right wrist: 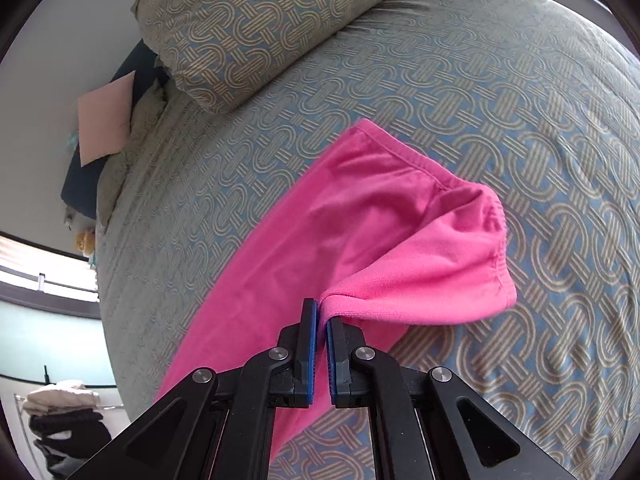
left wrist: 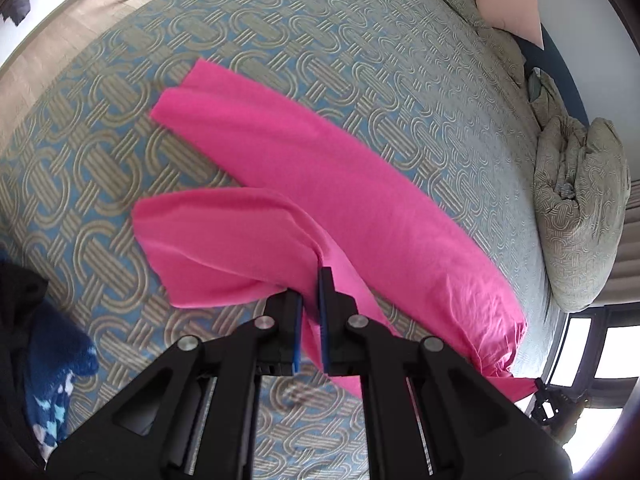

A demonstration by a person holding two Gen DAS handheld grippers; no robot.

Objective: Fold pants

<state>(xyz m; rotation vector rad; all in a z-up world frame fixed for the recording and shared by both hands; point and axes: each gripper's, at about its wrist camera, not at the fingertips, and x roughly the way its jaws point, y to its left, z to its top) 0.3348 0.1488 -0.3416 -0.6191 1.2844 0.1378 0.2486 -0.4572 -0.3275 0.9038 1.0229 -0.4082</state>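
Note:
Bright pink pants [left wrist: 340, 184] lie on a patterned bedspread [left wrist: 280, 40]. In the left wrist view one leg stretches flat toward the far left; the other leg is lifted and bunched. My left gripper [left wrist: 311, 280] is shut on a fold of this lifted leg. In the right wrist view the waistband end of the pants [right wrist: 400, 216] is raised and folded over. My right gripper [right wrist: 322, 314] is shut on the waistband edge, holding it above the bedspread [right wrist: 480, 80]. The right gripper [left wrist: 540, 388] shows at the far right of the left wrist view, pulling the waist taut.
A rolled duvet [left wrist: 576, 208] in matching pattern lies at the head of the bed, also in the right wrist view [right wrist: 256, 20]. A pink pillow [left wrist: 508, 0] sits beyond it. Dark blue clothing [left wrist: 52, 368] lies at the bed's left edge. A clothes pile [right wrist: 60, 420] stands on the floor.

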